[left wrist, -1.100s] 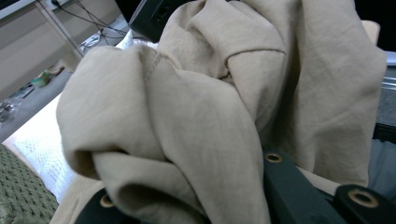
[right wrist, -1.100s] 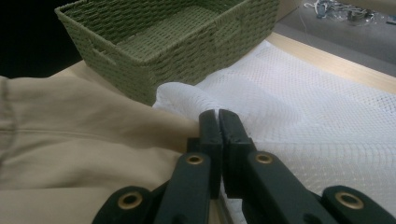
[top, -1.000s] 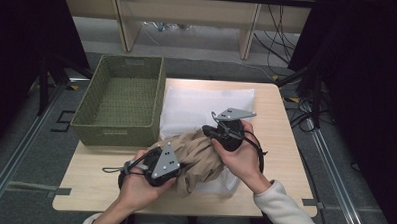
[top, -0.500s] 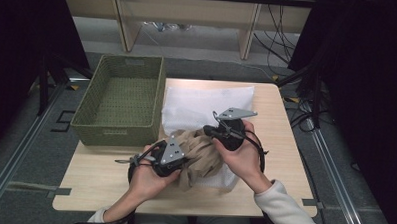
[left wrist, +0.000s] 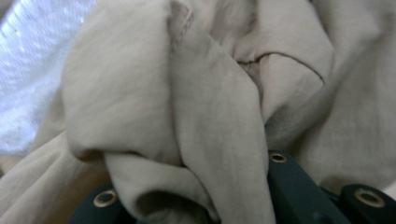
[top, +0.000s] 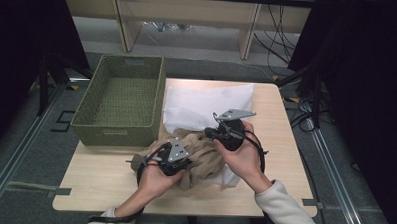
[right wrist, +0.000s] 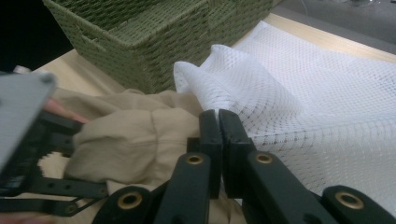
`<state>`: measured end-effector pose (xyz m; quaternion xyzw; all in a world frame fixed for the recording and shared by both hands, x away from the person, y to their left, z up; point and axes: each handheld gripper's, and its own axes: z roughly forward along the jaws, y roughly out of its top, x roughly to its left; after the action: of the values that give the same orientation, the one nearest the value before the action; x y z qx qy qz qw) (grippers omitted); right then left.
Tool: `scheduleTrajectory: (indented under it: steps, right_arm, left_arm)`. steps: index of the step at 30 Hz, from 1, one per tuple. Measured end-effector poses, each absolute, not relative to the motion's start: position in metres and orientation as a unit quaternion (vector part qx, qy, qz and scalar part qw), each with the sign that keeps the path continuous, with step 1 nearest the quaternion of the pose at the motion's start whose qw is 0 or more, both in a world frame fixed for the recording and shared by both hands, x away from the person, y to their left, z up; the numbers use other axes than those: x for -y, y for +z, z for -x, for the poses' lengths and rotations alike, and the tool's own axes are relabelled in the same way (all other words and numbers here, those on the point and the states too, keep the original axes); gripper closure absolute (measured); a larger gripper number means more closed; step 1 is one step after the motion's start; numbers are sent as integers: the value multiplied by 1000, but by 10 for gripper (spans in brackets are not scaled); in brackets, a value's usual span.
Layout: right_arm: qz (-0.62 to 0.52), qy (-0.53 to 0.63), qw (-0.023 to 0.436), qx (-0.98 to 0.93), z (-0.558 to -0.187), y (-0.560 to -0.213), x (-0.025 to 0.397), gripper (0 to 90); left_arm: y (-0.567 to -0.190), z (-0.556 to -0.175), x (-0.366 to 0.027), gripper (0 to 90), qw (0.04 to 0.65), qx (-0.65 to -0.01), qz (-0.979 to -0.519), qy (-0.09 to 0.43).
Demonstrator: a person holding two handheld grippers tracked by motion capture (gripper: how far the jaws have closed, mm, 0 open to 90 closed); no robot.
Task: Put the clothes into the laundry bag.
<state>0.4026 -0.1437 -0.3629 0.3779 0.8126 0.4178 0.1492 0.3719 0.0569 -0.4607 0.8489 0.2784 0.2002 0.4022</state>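
Left gripper (top: 180,164) fingers clamp beige cloth (left wrist: 196,107); right gripper (right wrist: 218,122) fingers closed on mesh bag (right wrist: 327,102) edge, near worktop (top: 104,186) front.

A beige cloth garment (top: 205,157) lies crumpled in a loose heap near the front middle of the wooden surface (top: 99,188), just in front of the green woven basket's corner. Its fabric is soft and matte, with stitched seams and deep folds; up close (left wrist: 196,116) a thick fold hangs over and between the left tool's jaws. A white mesh bag (top: 206,105) lies spread flat behind it, beside the basket, its near edge rumpled and raised where it meets the garment (right wrist: 135,140); the bag (right wrist: 317,107) shows a fine net weave
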Motion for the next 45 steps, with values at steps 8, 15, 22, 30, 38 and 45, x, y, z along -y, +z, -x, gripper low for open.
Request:
scheduleTrajectory:
  steps: [8, 15, 22, 30, 38, 45]
  right_arm:
    - [-365, 414, 156, -819, -405, -364, 145, 900]
    - [-374, 414, 148, -817, -406, -365, 147, 900]
    - [-382, 413, 152, -813, -407, -365, 147, 900]
    - [-380, 413, 153, -813, -407, -365, 148, 900]
    - [-378, 413, 153, -814, -407, -365, 147, 900]
    - [-370, 412, 155, -818, -410, -366, 149, 900]
  left_arm:
    - [-474, -384, -56, 772, 414, -299, -838, 191]
    - [-467, -373, -60, 591, 448, -301, -824, 173]
    - [-449, -352, -59, 371, 469, -259, -825, 182]
    - [-428, -333, -51, 245, 492, -212, -820, 200]
    - [-452, -345, -45, 332, 446, -215, -846, 200]
    - [-458, -349, -50, 261, 431, -223, -855, 182]
